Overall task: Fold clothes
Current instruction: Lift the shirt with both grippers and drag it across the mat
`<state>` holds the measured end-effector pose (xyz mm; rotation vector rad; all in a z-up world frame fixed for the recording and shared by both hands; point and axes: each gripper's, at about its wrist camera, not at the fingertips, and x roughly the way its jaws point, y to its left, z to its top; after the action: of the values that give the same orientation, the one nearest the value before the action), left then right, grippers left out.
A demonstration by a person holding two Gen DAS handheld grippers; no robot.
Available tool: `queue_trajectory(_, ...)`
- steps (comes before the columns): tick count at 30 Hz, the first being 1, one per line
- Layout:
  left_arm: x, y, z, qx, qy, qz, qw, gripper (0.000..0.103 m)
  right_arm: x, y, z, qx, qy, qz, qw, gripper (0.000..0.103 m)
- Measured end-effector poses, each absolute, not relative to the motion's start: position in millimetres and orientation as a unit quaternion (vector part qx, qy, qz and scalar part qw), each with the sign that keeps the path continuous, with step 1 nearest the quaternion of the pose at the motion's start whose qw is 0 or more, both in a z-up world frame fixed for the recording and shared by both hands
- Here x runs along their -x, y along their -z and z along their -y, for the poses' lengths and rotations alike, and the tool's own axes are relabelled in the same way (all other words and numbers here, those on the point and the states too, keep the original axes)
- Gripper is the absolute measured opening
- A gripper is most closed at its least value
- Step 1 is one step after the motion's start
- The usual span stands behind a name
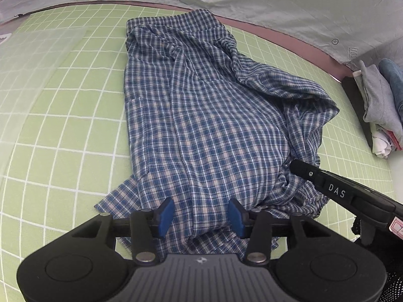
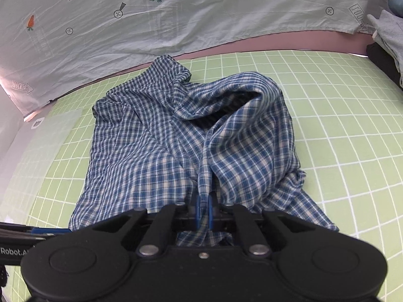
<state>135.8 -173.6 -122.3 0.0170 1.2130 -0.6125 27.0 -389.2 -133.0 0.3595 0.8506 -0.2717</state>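
While the blue-and-white plaid shirt [image 1: 201, 115] lies partly folded and rumpled on the green grid mat [image 1: 63, 130], its near hem sits right under both tools. The right gripper [image 2: 203, 210] has its blue pads pressed together on a raised ridge of the shirt's cloth, which runs up from the pinch toward a puffed, hollow fold. The left gripper [image 1: 201, 217] stands with its blue pads [image 1: 165, 216] spread apart, the shirt's hem lying between them without either pad pressing on it. Beyond the mat's far edge hangs a pale sheet printed with carrots [image 2: 161, 17]. A stack of folded clothes [image 1: 380, 105] rests at the mat's right side, well apart from the shirt. A translucent plastic sheet [image 1: 37, 75] lies on the mat to the shirt's left
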Motion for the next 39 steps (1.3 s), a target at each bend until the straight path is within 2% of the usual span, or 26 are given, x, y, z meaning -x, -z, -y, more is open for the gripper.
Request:
queue_trajectory(5, -136, 124, 184, -0.007, 0.288, -0.559, 0.778, 0.045, -22, 136, 397, -0.177, 0.128, -0.413, 0.884, 0.005)
queue_trajectory(7, -136, 124, 189, -0.012, 0.291, -0.557, 0.778, 0.033, -23, 136, 399, -0.176, 0.123, -0.413, 0.885, 0.005)
queue_trajectory(9, -136, 125, 191, -0.017, 0.292, -0.555, 0.779, 0.011, -23, 136, 401, -0.177, 0.12, -0.414, 0.884, 0.005)
queue_trajectory(11, -135, 124, 191, -0.018, 0.292, -0.551, 0.782, 0.007, -24, 137, 402, -0.178, 0.118, -0.418, 0.883, 0.008)
queue_trajectory(13, -134, 119, 189, -0.024, 0.292, -0.542, 0.788, 0.002, -25, 137, 402, -0.183, 0.106, -0.419, 0.883, 0.018)
queue_trajectory(15, -132, 114, 186, -0.037, 0.287, -0.531, 0.797, 0.001, -26, 137, 398, -0.182, 0.102, -0.418, 0.884, 0.041)
queue_trajectory(18, -133, 107, 174, -0.037, 0.279, -0.52, 0.807, 0.001, -28, 140, 390, -0.174, 0.105, -0.422, 0.884, 0.052)
queue_trajectory(23, -142, 108, 152, 0.005, 0.254, -0.531, 0.809, 0.0, -29, 142, 381, -0.15, 0.127, -0.424, 0.884, 0.051)
queue_trajectory(27, -147, 107, 142, -0.01, 0.233, -0.523, 0.82, 0.0, -24, 142, 387, -0.164, 0.144, -0.426, 0.878, 0.039)
queue_trajectory(31, -154, 105, 136, 0.031, 0.26, -0.527, 0.809, 0.001, -21, 145, 393, -0.192, 0.144, -0.43, 0.87, 0.025)
queue_trajectory(33, -154, 105, 139, 0.04, 0.268, -0.527, 0.806, 0.001, -19, 145, 395, -0.204, 0.144, -0.43, 0.868, 0.012)
queue_trajectory(35, -153, 106, 145, 0.042, 0.28, -0.526, 0.802, 0.005, -17, 144, 396, -0.213, 0.145, -0.427, 0.867, 0.012)
queue_trajectory(39, -151, 113, 159, 0.034, 0.287, -0.536, 0.793, 0.022, -15, 146, 400, -0.235, 0.147, -0.43, 0.86, 0.012)
